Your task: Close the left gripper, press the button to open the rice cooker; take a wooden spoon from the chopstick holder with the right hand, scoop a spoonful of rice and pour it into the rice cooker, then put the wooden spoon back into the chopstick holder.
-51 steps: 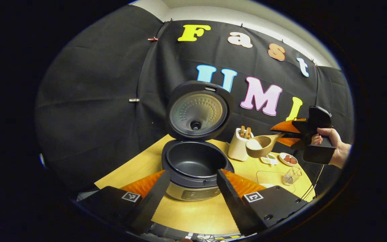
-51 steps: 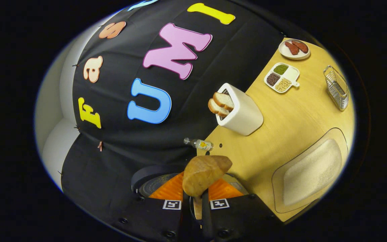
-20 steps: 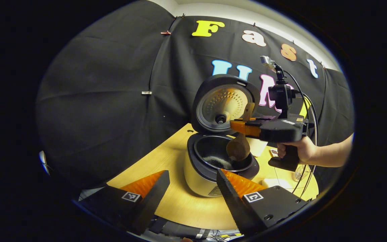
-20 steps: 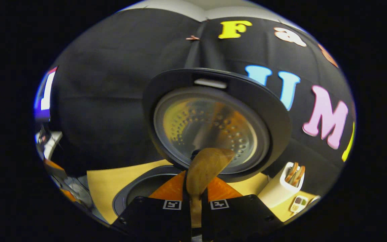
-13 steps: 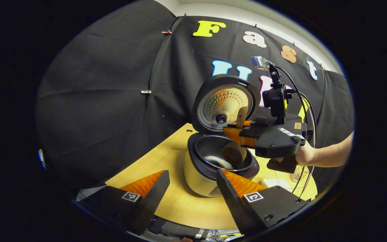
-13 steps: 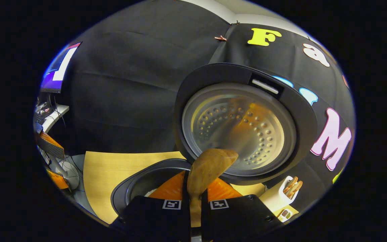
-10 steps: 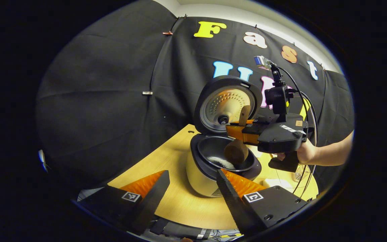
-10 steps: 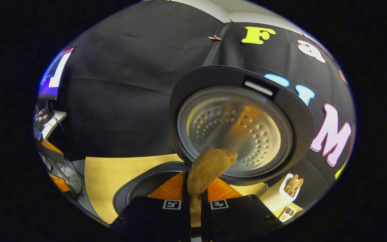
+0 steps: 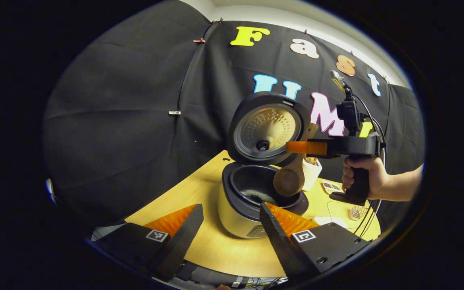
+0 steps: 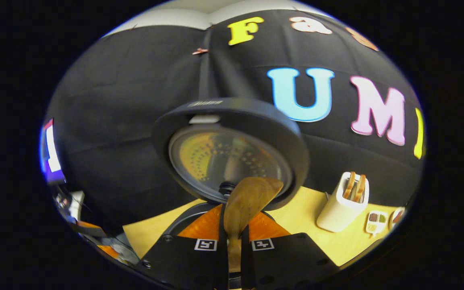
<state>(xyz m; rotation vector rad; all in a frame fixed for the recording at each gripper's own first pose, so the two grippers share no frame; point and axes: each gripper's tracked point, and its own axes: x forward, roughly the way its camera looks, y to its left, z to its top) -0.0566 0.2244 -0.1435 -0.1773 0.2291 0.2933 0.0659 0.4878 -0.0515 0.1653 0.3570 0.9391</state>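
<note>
The rice cooker [image 9: 238,213] stands open on the wooden table, its lid [image 9: 266,129] upright, with a little white rice [image 9: 256,196] in the dark pot. My right gripper [image 9: 302,147], held by a hand [image 9: 363,177], is shut on the handle of the wooden spoon [image 9: 289,181]. The spoon's bowl hangs tipped down over the pot's right rim. In the right gripper view the spoon [image 10: 248,199] sticks out between my right gripper [image 10: 238,219] fingers, in front of the lid [image 10: 232,157]. My left gripper [image 9: 230,206] stands open, low before the cooker.
A white holder [image 10: 342,207] with brown pieces sticking up stands right of the cooker, with a small divided dish [image 10: 375,221] beside it. A wire basket [image 9: 355,212] and a tray of rice [image 9: 328,219] lie at the table's right end. A cable trails from the right gripper.
The right gripper has drawn back to the right and risen a little, lifting the spoon's bowl from inside the pot to its right rim. Its view has swung right. The left gripper stayed put.
</note>
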